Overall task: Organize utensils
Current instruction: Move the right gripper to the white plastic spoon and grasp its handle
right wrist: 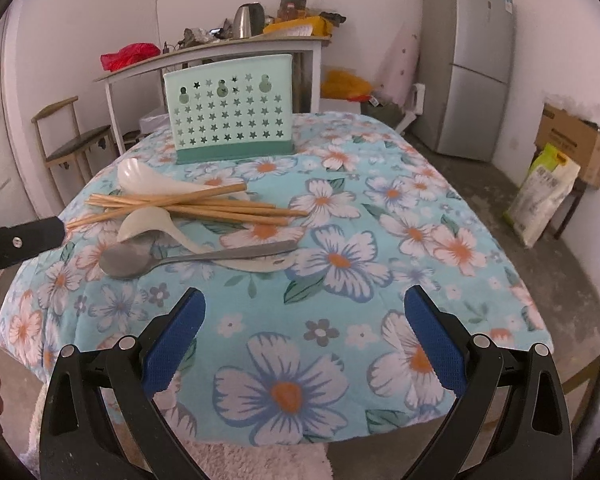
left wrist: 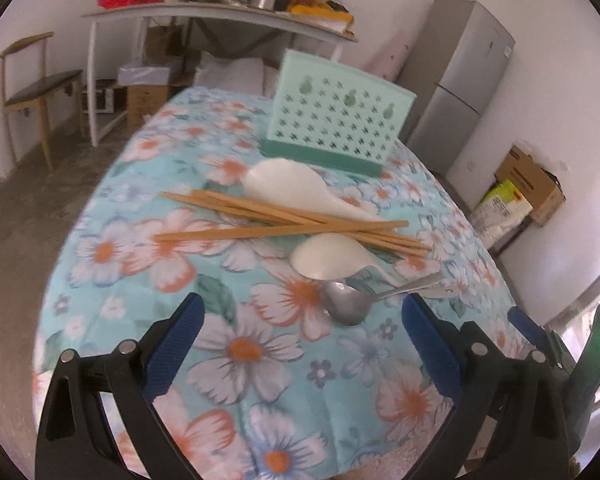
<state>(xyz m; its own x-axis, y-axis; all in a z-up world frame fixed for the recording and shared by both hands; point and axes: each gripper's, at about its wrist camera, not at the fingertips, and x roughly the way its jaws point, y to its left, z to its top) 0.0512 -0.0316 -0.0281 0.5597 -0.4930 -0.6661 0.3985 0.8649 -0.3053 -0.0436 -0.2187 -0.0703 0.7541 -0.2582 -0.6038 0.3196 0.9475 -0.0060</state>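
Both grippers wide open, holding nothing.
Left gripper and right gripper hover over floral tablecloth; wooden chopsticks, white spoons, steel spoon piled before mint perforated utensil holder.

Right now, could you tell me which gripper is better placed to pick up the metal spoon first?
Probably left. The left gripper has the shiny metal spoon almost between its open jaws; the right gripper sees it off to its left.

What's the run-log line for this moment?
left gripper: open, empty | right gripper: open, empty | chopsticks, white spoons, metal spoon: piled on table | green holder: upright behind pile
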